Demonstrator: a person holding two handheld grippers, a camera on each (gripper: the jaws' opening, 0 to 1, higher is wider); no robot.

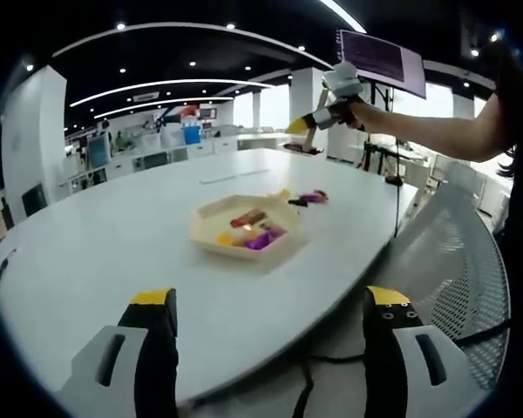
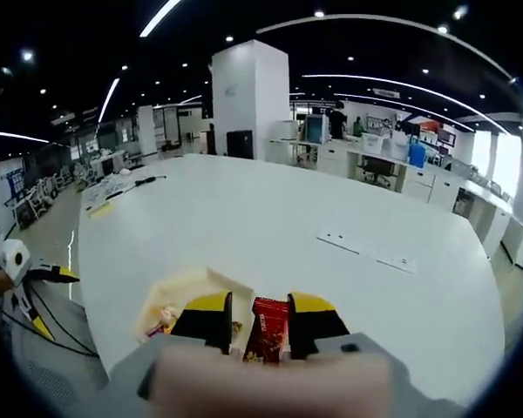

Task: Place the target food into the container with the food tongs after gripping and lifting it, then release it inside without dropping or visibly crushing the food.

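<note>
On the white table in the left gripper view, the tray holds several food pieces; the left gripper hangs at the table edge, jaws wide and empty. Farther off, the right gripper is raised high.

Seen from the right gripper view, the jaws clamp a red snack packet above the tray. Lifting seems done; lowering and release remain.

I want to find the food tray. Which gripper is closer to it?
Right. The right gripper hovers just above the tray, holding a red packet. The left gripper waits back at the table's edge.
</note>
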